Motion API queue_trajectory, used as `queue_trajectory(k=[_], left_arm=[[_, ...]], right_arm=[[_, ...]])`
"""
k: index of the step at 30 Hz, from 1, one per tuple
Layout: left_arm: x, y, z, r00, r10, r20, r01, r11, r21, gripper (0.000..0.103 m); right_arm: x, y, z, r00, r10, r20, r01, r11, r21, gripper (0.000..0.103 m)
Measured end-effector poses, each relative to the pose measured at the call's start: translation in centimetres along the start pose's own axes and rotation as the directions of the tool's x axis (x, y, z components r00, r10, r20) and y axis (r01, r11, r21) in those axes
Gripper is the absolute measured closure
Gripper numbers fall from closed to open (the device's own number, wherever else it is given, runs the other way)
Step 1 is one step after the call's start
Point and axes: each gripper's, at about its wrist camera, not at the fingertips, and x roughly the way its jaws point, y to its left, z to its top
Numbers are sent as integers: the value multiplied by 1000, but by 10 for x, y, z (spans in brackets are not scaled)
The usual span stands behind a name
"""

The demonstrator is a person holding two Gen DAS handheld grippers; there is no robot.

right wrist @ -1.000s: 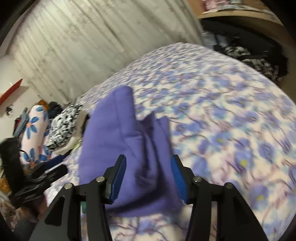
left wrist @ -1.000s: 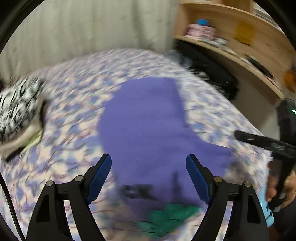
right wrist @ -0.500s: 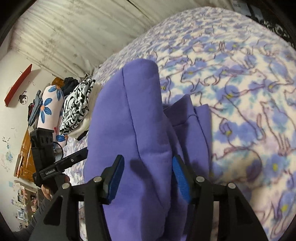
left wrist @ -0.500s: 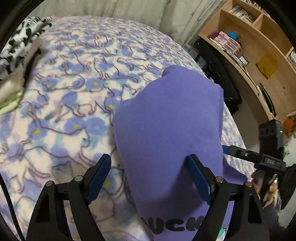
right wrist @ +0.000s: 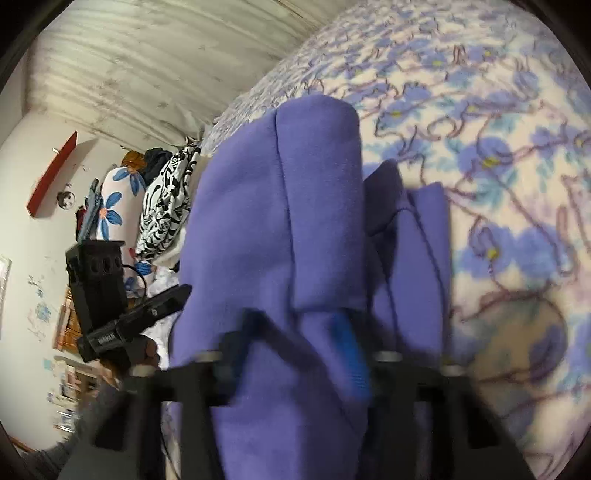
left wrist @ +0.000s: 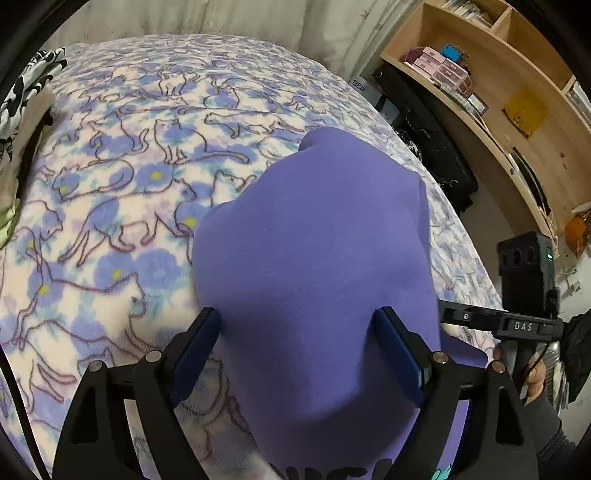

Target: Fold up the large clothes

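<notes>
A bed (left wrist: 147,155) fills the middle of the room, spread with a fleece blanket (right wrist: 498,155) printed with outlined cats and blue flowers on cream. Pale pleated curtains (left wrist: 221,18) hang along the far side. To the right, a light wooden shelf unit (left wrist: 498,92) holds small pink boxes (left wrist: 439,68) and a yellow sheet, with dark bags (left wrist: 439,155) heaped on the floor below. Seen from the right wrist view, a white wall (right wrist: 22,184) carries a red shelf (right wrist: 51,173), and a blue-flowered cushion (right wrist: 114,199) lies beside black-and-white patterned fabric (right wrist: 166,199) at the left edge of the bed.
</notes>
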Motion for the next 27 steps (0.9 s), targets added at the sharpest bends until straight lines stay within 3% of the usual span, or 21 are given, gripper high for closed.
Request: queue_trajectory(k=[8,12,17,21,23,27], left_arm=[[3,-45,3,990,138,9,-138,987,87,20],[14,-82,4,970,243,32,-244,953,178,20],[40,-110,2,927,370,66,-374,890,259,18],[55,-117,0,902,424,86,-429,857,286,13],[54,-117,-1,900,426,91,-434,855,286,13],[51,-115,-1,906,412,94,-421,864,274,12]], right_arm=[[-57,24,-21,987,-66,148,77,995,-65,89],[-76,27,-31,966,-165,200,179,982,-52,89],[-50,-14,-35,943,-303,136,298,953,57,89],[-21,-48,-38,950,-303,79,289,946,146,87],[-23,-49,-36,950,-301,84,285,945,158,85],[-29,-43,-34,939,-336,72,323,935,144,70]])
